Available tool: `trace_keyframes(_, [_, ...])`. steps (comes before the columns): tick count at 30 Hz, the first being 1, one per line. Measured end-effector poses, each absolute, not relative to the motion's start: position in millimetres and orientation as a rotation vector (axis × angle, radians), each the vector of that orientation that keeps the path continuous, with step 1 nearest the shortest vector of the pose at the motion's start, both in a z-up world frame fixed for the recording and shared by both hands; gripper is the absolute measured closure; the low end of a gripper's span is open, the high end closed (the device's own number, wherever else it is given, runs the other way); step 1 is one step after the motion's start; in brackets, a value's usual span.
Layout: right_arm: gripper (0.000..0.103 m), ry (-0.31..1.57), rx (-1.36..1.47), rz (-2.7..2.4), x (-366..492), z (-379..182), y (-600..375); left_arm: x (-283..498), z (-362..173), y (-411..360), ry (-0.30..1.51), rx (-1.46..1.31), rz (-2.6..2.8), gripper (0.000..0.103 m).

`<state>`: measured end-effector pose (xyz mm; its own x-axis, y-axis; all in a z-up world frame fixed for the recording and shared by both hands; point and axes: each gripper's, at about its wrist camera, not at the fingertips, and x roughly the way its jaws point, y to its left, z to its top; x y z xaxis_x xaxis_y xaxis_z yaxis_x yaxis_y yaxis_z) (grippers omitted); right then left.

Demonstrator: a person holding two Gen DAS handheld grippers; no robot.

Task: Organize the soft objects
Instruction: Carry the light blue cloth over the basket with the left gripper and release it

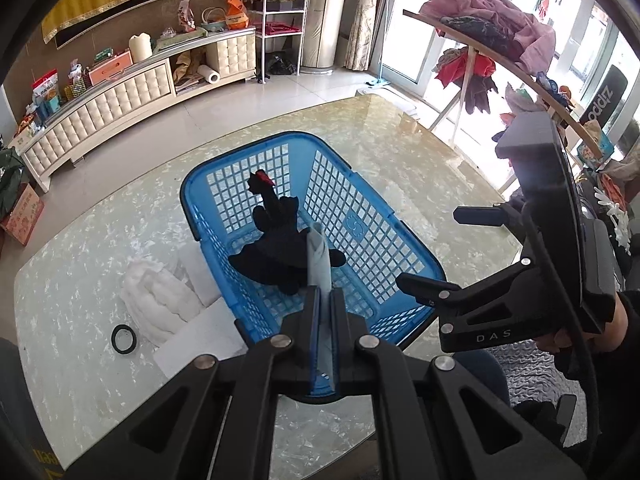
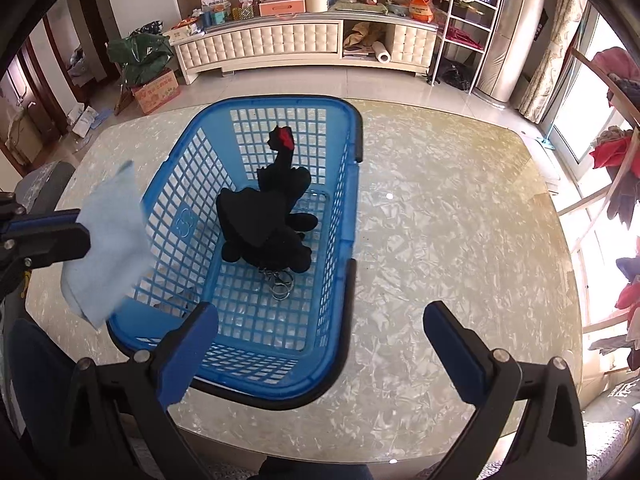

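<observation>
Cloth (image 2: pixel 106 240), pale blue, hangs from the left gripper (image 1: pixel 325 296), whose jaws are closed tight on its upper edge. The cloth is held over the near left rim of the blue basket (image 2: pixel 356 208), partly outside it. The right gripper (image 2: pixel 320 336) hovers low at the near end of the basket with its jaws wide apart and nothing between them.

A black plush toy (image 2: pixel 266 220) with a red crest already lies inside the basket, a bunch of metal rings (image 2: pixel 280 282) beside it. A white fluffy bundle (image 1: pixel 160 300) and a black ring (image 1: pixel 124 339) rest on the table (image 2: pixel 460 240), left of the basket.

Risks from this position:
- Release before the cloth is fully above the basket floor would likely drape it over the rim or drop it on the table.
- The limp cloth may snag on the lattice wall or cling to a finger pad.
- The right gripper is near the basket; contact could shift it.
</observation>
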<state>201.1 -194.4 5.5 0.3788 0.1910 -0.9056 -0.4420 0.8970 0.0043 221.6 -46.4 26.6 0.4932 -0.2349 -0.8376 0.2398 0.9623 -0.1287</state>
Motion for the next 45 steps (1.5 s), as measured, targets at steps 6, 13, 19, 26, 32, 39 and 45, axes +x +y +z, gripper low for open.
trace_keyframes(6, [0.000,1.129,-0.195,0.415,207.9,6.7,-207.8,236.0,15.5,-58.0,1.044,0.006,-0.295,0.099])
trace_keyframes(13, [0.000,1.125,-0.179,0.437,212.3,4.4,-209.8,252.1,-8.4,-68.8,1.102,0.030,-0.290,0.099])
trace_keyframes(19, [0.000,1.133,-0.147,0.438,215.2,-2.8,-217.3,262.1,-25.4,-79.0,1.141,0.065,-0.314,0.099])
trace_keyframes(26, [0.000,1.158,-0.105,0.416,222.2,-19.1,-230.9,280.0,-49.7,-86.3,1.185,0.102,-0.317,0.099])
trace_keyframes(32, [0.000,1.153,-0.103,0.415,224.5,-19.4,-232.0,285.3,-64.1,-85.4,1.202,0.123,-0.318,0.099])
trace_keyframes(39, [0.000,1.156,-0.107,0.418,223.6,-21.2,-228.0,287.0,-73.0,-84.5,1.220,0.155,-0.309,0.099])
trace_keyframes(45, [0.000,1.166,-0.104,0.401,227.1,-24.6,-231.0,289.8,-77.3,-83.6,1.228,0.154,-0.299,0.099])
